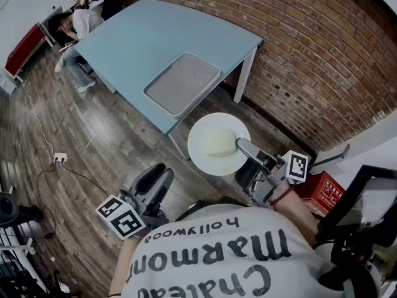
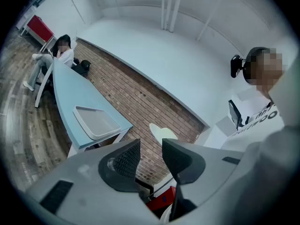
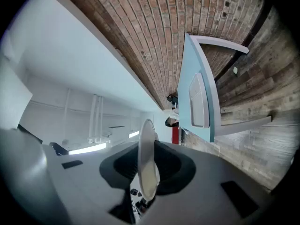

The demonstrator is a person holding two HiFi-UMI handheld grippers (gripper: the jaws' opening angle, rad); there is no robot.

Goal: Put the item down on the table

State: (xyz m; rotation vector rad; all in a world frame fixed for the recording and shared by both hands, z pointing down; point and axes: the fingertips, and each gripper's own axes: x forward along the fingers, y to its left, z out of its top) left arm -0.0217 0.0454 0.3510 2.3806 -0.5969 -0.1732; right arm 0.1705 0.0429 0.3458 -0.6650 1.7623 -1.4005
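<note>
A white round plate point(image 1: 218, 144) hangs in the air above the wooden floor, short of the light blue table point(image 1: 149, 42). My right gripper point(image 1: 243, 148) is shut on the plate's right rim. In the right gripper view the plate point(image 3: 146, 161) shows edge-on between the two jaws. My left gripper point(image 1: 158, 182) is lower left, over the floor, open and holding nothing. From the left gripper view the plate point(image 2: 161, 132) shows beyond the parted fingertips point(image 2: 129, 156).
A grey tray point(image 1: 182, 83) lies on the table's near right part. A brick wall point(image 1: 310, 48) runs along the right. A person point(image 1: 80, 20) sits at the table's far left end. A cable and socket point(image 1: 59, 158) lie on the floor at left. A red box point(image 1: 325, 191) stands at the right.
</note>
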